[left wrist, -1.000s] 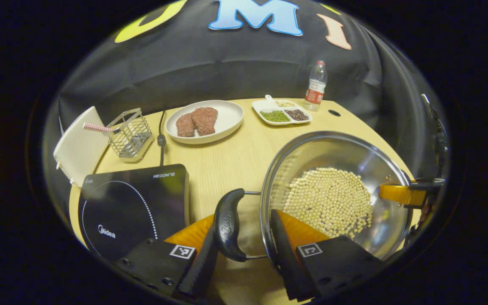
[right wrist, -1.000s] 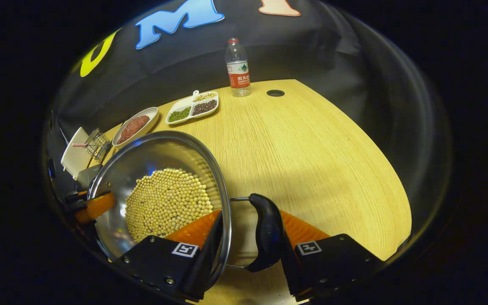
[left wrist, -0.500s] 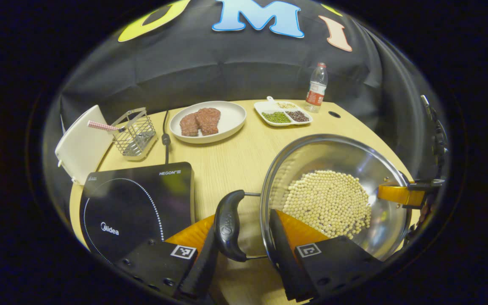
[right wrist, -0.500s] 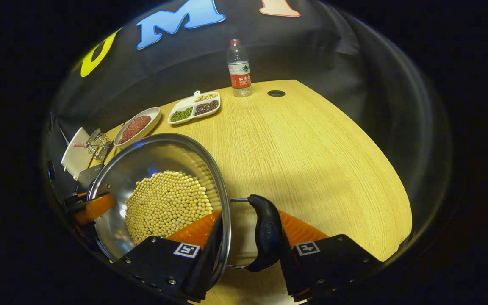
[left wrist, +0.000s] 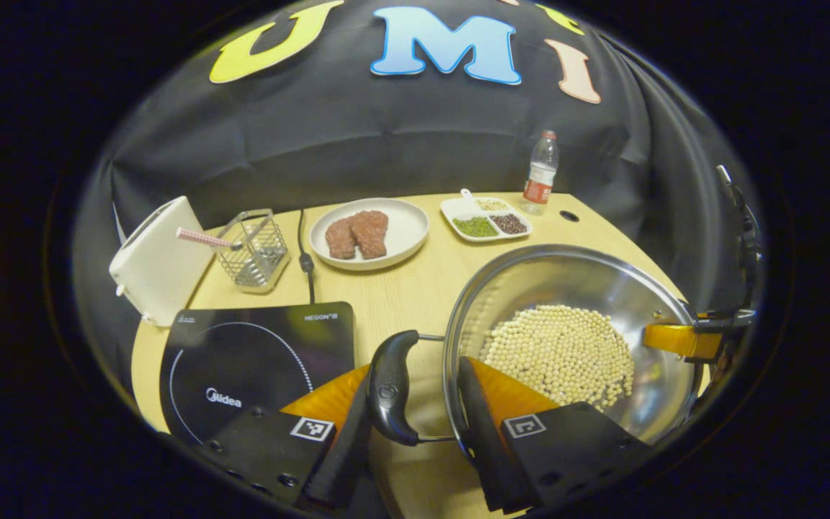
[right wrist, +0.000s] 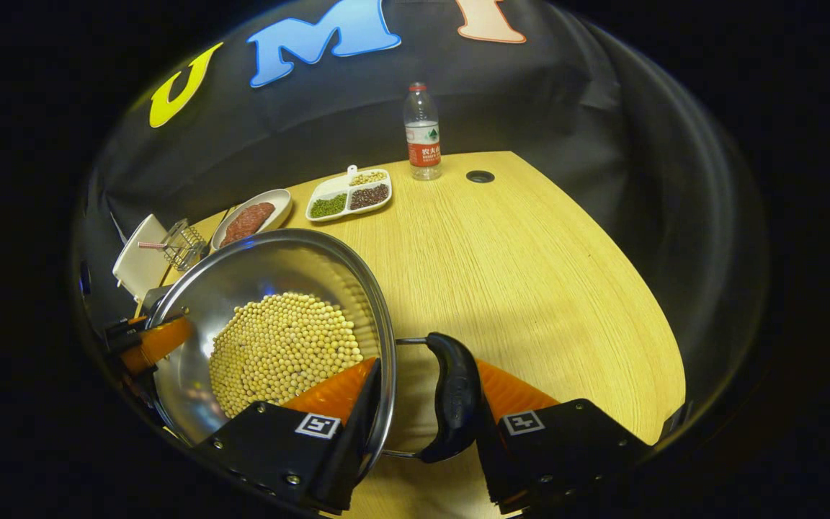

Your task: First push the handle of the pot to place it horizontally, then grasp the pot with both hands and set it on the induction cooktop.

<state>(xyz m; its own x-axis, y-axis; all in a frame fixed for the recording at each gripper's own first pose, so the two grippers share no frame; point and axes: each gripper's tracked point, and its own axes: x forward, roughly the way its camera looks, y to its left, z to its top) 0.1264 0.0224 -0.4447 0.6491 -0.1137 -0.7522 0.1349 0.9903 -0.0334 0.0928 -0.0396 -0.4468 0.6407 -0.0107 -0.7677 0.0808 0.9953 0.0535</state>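
Left gripper view: pot (left wrist: 566, 288) straddled by gripper (left wrist: 415, 425).

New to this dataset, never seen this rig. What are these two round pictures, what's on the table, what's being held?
No robot arm here: a person holds a two-finger gripper in each hand, and a fisheye camera rides on each, looking along its fingers.

In the left gripper view, the left gripper has its jaws around the pot's wall and its black side handle. The right gripper view shows the right gripper doing the same at the opposite handle. Each appears closed on it. The pot holds pale beans.

On the wooden table: an induction cooktop, a wire basket, a plate of meat, a divided dish, a water bottle and a white appliance.
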